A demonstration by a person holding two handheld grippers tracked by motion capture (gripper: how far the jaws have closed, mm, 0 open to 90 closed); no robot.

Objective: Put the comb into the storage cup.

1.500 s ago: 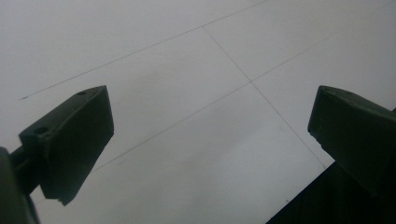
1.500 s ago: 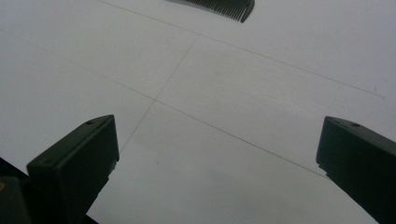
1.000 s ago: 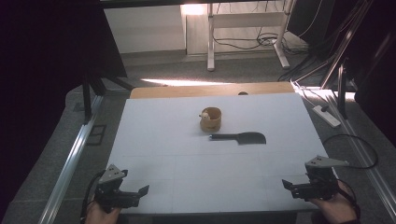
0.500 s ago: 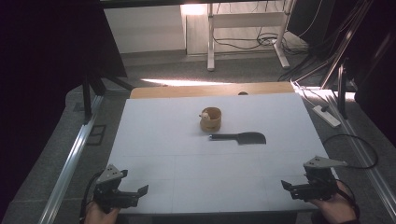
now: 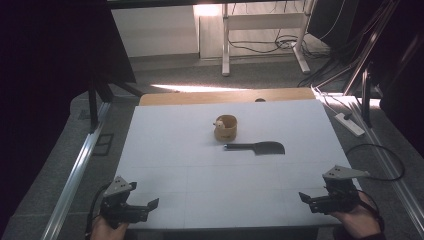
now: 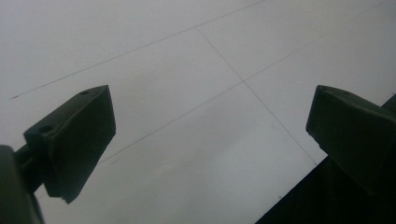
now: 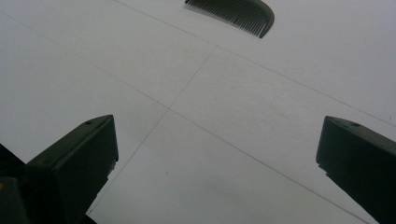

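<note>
Toothed black comb (image 5: 260,147) beside round wooden cup (image 5: 226,128).

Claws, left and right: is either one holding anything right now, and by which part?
Nothing is held. The left claw and right claw are both open over bare table, well short of the black comb and the small wooden cup.

High view: fixed above near edge of surface (image 5: 200,175), faces fwd & down, far off; takes in whole surface plus floor behind.
Left gripper view: close, low over near-left corner, looks along own jaws at bare sheet.
Right gripper view: close, near-right corner, aimed twd centre.
Shared: comb (image 7: 233,11) in right view & high view (image 5: 257,148).
</note>
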